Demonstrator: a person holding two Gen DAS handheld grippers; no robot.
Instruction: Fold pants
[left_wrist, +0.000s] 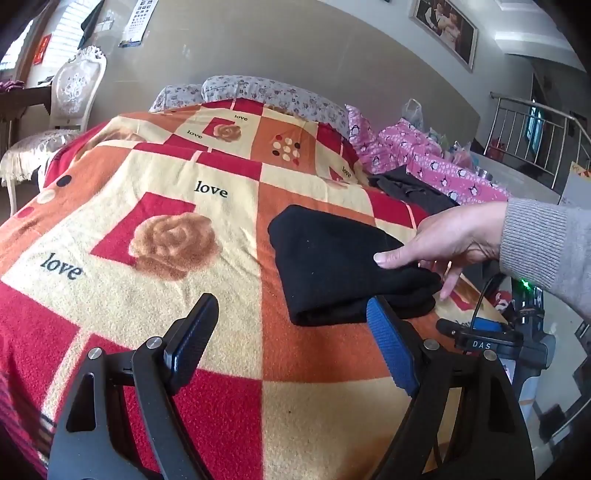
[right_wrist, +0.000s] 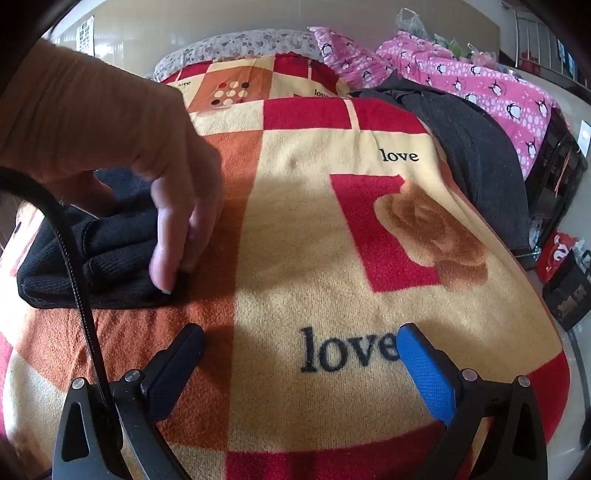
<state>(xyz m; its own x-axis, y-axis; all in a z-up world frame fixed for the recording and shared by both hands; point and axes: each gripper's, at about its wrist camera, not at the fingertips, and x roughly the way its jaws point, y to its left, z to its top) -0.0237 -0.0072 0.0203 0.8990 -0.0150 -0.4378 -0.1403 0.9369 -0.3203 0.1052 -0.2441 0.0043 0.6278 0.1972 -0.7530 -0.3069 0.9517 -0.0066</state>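
The black pants (left_wrist: 332, 266) lie folded into a thick square on the patterned blanket (left_wrist: 177, 184). A bare hand (left_wrist: 443, 240) rests its fingers on the stack's right edge. The same stack (right_wrist: 110, 251) and hand (right_wrist: 140, 155) show at the left of the right wrist view. My left gripper (left_wrist: 291, 314) is open and empty, just in front of the stack, its blue finger (left_wrist: 391, 347) near the stack's near edge. My right gripper (right_wrist: 301, 343) is open and empty over the blanket, right of the stack.
A dark grey garment (right_wrist: 480, 155) and pink penguin-print bedding (right_wrist: 480, 81) lie at the bed's far right. Pillows (left_wrist: 258, 88) sit at the head. A white chair (left_wrist: 70, 99) stands left of the bed. A railing (left_wrist: 532, 129) and bags (right_wrist: 561, 273) are at the right.
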